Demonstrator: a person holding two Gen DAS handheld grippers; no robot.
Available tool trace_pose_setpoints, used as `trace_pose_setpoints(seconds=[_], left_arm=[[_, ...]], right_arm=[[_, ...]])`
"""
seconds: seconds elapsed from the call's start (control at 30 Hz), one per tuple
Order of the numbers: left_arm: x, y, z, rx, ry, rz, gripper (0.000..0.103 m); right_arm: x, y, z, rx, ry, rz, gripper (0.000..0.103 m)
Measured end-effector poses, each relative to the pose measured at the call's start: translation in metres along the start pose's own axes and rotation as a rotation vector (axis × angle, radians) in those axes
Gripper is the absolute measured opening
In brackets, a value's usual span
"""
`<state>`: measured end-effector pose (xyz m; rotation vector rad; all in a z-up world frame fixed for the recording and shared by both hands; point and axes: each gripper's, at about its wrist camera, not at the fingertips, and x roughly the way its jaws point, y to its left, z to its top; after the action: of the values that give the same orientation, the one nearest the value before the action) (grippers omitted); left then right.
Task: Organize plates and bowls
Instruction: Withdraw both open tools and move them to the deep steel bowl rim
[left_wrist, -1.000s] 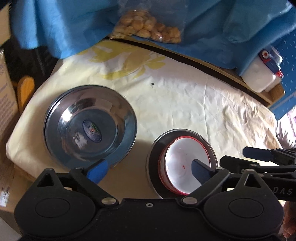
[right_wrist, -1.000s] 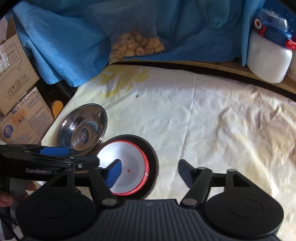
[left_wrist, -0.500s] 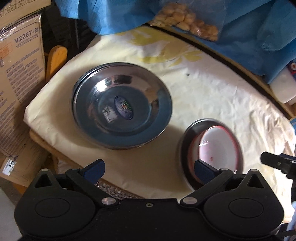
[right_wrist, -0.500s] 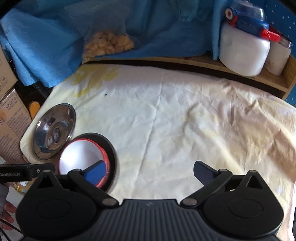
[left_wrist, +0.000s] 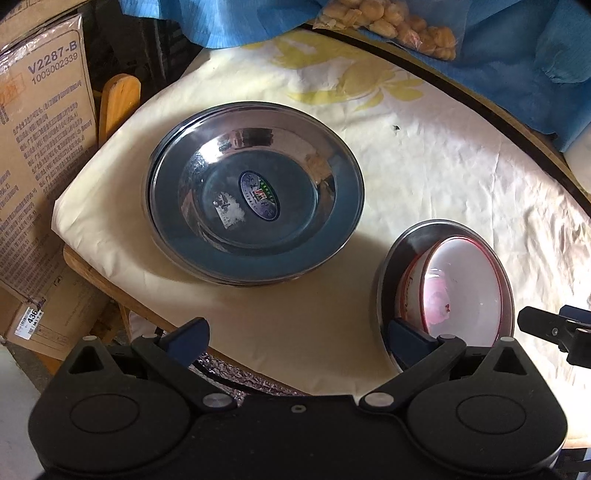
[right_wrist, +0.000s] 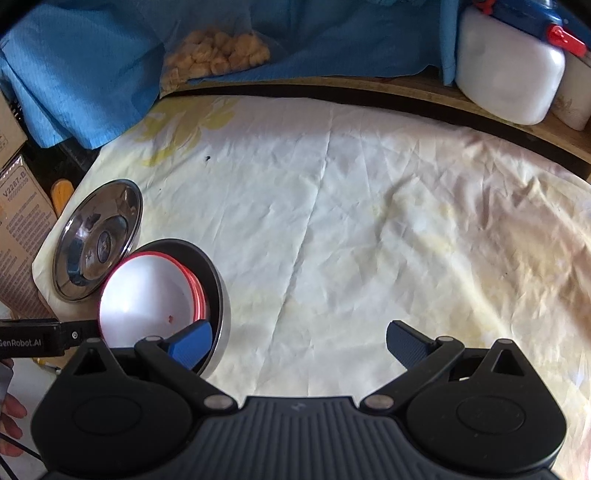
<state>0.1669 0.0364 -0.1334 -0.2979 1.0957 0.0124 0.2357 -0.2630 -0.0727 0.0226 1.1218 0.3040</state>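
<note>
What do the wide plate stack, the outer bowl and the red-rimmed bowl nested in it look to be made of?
Plate stack: polished stainless steel, by its mirror reflections; an oval sticker sits at its centre.
Outer bowl: also looks like steel, grey and shiny at the rim.
Red-rimmed bowl: glossy white, opaque, likely ceramic or melamine; the pictures can't settle which.

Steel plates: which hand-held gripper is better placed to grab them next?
Left, probably. The left hand-held gripper is open and faces the steel plates directly. The right hand-held gripper, also open, points at bare cloth, with the plates off to its far left.
</note>
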Motion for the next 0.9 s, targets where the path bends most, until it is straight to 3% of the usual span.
trace_pose_setpoints(seconds=[0.57, 0.9], left_arm=[[0.011, -0.008, 0.008, 0.021, 0.047, 0.040, 0.102], [0.007, -0.026, 0.009, 0.123, 0.027, 0.118, 0.098]], right_arm=[[0.015, 0.003, 0.005, -0.015, 0.033, 0.000, 0.103], [0.020, 0.008, 0.004, -0.029, 0.042, -0.002, 0.096]])
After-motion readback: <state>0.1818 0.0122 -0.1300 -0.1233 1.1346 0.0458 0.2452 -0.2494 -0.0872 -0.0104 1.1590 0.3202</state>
